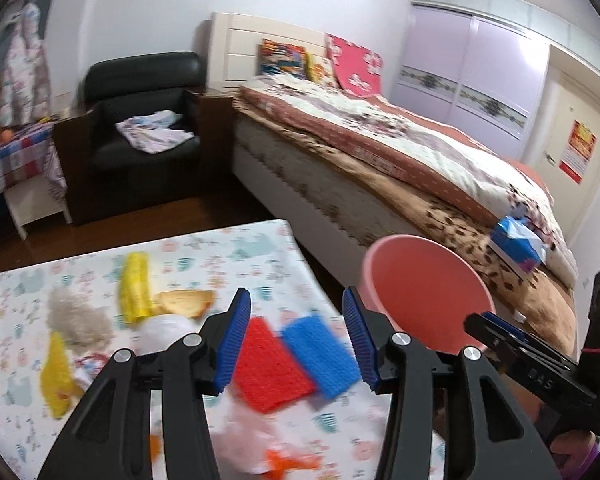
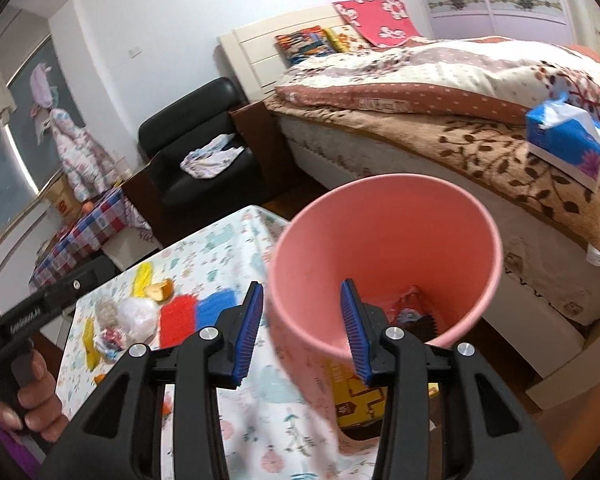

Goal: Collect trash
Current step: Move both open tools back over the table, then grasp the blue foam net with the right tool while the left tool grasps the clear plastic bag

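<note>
A pink bin point(image 2: 384, 240) stands tilted at the right edge of the patterned table point(image 2: 220, 248); some wrappers lie inside it. My right gripper point(image 2: 302, 332) straddles the bin's near rim, one finger outside and one inside, jaws apart around the wall. My left gripper point(image 1: 300, 344) is open and empty above a red scrub pad point(image 1: 268, 372) and a blue scrub pad point(image 1: 324, 356). Further left lie a yellow wrapper point(image 1: 134, 288), a bread piece point(image 1: 188, 302), a fluffy grey clump point(image 1: 76, 316) and a white plastic bag point(image 1: 164, 330). The bin also shows in the left wrist view point(image 1: 424, 292).
A bed point(image 1: 380, 152) with quilts runs along the right, a blue tissue box point(image 2: 568, 140) on it. A black armchair point(image 1: 140, 108) with cloth stands behind the table. A yellow box point(image 2: 356, 396) lies below the bin. A checked side table point(image 1: 12, 156) is at far left.
</note>
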Demonstrator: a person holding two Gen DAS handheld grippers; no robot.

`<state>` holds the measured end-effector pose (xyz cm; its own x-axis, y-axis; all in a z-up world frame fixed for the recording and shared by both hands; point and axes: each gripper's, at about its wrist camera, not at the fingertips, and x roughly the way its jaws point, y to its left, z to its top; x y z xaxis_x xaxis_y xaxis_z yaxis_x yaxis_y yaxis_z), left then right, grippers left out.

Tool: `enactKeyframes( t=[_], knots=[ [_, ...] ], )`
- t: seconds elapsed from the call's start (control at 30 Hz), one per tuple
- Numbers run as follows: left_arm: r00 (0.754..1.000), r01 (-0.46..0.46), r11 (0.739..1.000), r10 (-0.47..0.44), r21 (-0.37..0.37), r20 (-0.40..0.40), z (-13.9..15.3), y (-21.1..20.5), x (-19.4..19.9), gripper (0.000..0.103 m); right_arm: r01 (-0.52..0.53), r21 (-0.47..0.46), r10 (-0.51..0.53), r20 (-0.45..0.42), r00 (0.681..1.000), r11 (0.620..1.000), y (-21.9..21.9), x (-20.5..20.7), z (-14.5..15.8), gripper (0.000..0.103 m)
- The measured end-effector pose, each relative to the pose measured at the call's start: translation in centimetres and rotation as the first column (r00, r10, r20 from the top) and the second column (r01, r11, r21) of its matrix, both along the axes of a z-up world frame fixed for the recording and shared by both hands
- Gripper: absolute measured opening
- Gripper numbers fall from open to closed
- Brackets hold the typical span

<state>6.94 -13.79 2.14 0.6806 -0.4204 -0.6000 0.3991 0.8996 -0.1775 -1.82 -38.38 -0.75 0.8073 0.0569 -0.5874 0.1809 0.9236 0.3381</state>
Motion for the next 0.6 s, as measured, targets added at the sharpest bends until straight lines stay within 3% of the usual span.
enactKeyframes(
  t=[0.3, 0.6],
  knots=[
    [0.993, -0.098, 0.995, 0.097, -0.022, -0.065, -1.9, 5.9, 0.2, 0.047, -0.101, -0.012, 0.100, -0.040, 0.994, 0.995, 4.2, 1.2, -0.9, 0.041],
    [0.978, -0.048, 0.999, 0.042, -0.024, -0.206, -5.6, 5.7, -1.3, 0.047, -0.186, -0.058, 0.181, -0.079, 0.980, 0.981, 7.0, 2.3, -2.0, 0.041]
  ],
)
